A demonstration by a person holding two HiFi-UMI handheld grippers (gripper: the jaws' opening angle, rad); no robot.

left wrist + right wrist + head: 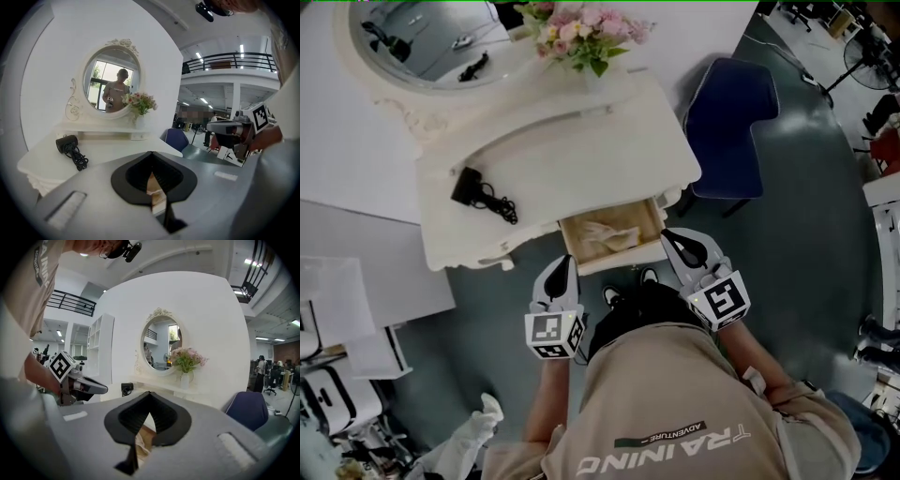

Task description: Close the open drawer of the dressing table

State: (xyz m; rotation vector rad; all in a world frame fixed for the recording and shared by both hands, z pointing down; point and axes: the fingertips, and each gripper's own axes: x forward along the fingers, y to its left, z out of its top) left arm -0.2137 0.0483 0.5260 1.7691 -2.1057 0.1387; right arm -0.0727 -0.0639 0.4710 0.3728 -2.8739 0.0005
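Observation:
The white dressing table (581, 150) has its wooden drawer (609, 237) pulled out at the front, with a pale crumpled cloth inside. My left gripper (564, 267) hangs shut just left of the drawer's front corner, apart from it. My right gripper (675, 241) hangs shut just right of the drawer's right side. Nothing is held in either. In the left gripper view the shut jaws (151, 160) let a sliver of the drawer (154, 190) show between them. The right gripper view shows the same past its own jaws (149, 401).
A black hair dryer (476, 190) with its cord lies on the tabletop. A vase of pink flowers (581, 36) and an oval mirror (422, 37) stand at the back. A dark blue chair (727, 122) stands right of the table. White shelving (356, 309) is at the left.

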